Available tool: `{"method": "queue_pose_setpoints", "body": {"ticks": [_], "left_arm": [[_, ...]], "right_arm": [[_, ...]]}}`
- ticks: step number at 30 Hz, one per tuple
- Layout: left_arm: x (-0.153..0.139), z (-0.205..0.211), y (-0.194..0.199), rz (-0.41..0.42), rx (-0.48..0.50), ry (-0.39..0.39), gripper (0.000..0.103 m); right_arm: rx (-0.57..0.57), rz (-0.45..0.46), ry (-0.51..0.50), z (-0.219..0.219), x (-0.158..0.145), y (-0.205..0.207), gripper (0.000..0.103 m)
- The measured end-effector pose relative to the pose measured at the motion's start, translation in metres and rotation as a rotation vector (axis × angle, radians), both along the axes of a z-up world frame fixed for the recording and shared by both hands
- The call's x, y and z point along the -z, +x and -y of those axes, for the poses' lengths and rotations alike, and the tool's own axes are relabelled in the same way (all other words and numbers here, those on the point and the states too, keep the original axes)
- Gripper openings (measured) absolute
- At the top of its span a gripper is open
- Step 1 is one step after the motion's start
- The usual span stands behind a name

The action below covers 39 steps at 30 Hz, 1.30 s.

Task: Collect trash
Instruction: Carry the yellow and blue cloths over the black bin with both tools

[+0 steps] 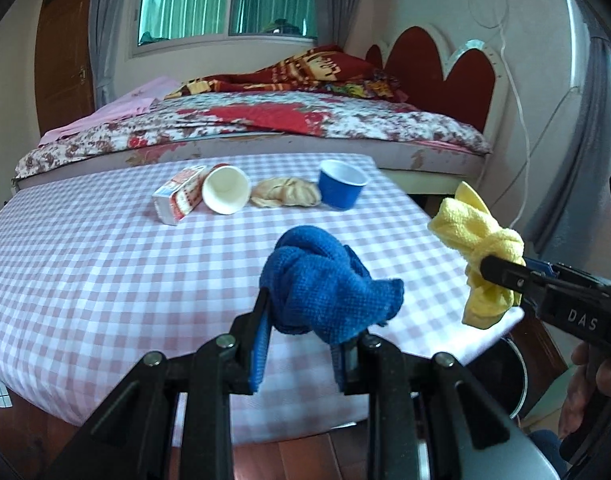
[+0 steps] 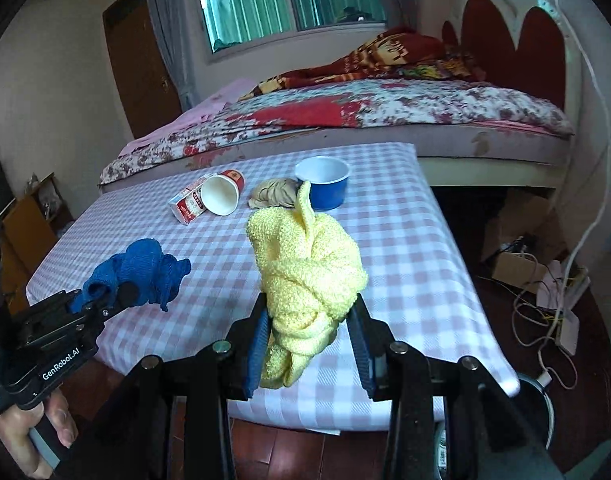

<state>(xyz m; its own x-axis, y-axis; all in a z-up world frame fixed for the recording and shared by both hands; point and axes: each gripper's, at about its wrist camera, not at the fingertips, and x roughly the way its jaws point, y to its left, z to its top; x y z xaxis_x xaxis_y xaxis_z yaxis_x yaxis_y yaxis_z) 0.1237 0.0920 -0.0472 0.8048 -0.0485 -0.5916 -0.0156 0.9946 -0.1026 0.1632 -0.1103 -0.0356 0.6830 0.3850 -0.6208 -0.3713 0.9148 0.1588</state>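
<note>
Above the pink-checked counter (image 1: 105, 280), the left claw (image 1: 301, 340) pinches a soft, light knotted blue terry cloth (image 1: 321, 284) and the right claw (image 2: 311, 344) a knotted yellow one (image 2: 309, 276), both probably best gripped at the knot.

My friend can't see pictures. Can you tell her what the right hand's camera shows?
The right gripper holds a knotted yellow cloth above a pink checked table. At left, the left gripper holds a blue cloth. Farther back sit a tipped white cup, a small carton, a crumpled tan wad and a blue cup.
</note>
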Motion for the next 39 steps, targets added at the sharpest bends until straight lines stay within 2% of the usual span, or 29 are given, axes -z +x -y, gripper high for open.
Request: {"method": "queue_pose_setpoints", "body": {"ticks": [8,18,39], "left_arm": [[-0.013,0.036,-0.021,0.040,0.051,0.008,0.027],[-0.018,0.078,-0.031,0.060,0.110,0.029,0.027],[-0.004,0.182,-0.027,0.027,0.330,0.039,0.027]], "right_arm": [[0.044,0.043,0.004,0.033,-0.018,-0.037,0.040],[0.082,0.071,0.027,0.065,-0.026,-0.054,0.040],[0.291,0.019,0.025,0.175,-0.001,-0.081,0.040]]}}
